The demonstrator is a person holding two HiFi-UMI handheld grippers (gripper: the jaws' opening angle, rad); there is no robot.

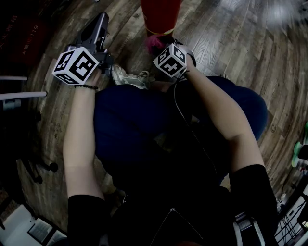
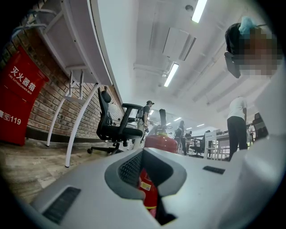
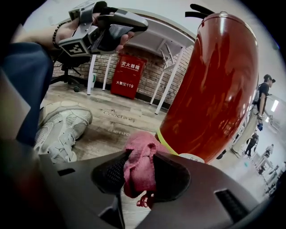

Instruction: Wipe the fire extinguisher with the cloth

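Observation:
The red fire extinguisher (image 1: 160,14) stands on the wood floor at the top of the head view and fills the right gripper view (image 3: 214,85). My right gripper (image 3: 138,175) is shut on a pink cloth (image 3: 139,156), bunched between its pads. The cloth is right by the cylinder's lower part near a yellow-green band; contact cannot be told. In the head view the cloth (image 1: 155,43) shows just above the right gripper's (image 1: 162,47) marker cube. My left gripper (image 1: 101,21) is raised to the left of the extinguisher, shut and empty. Past the left gripper (image 2: 146,179), the extinguisher (image 2: 161,142) shows through its pad recess.
I crouch with my knees and a grey shoe (image 3: 60,127) close behind the grippers. A red extinguisher box (image 3: 127,77) leans on the brick wall under white table legs (image 2: 76,125). A black office chair (image 2: 114,125) stands nearby. People (image 2: 237,120) stand farther off.

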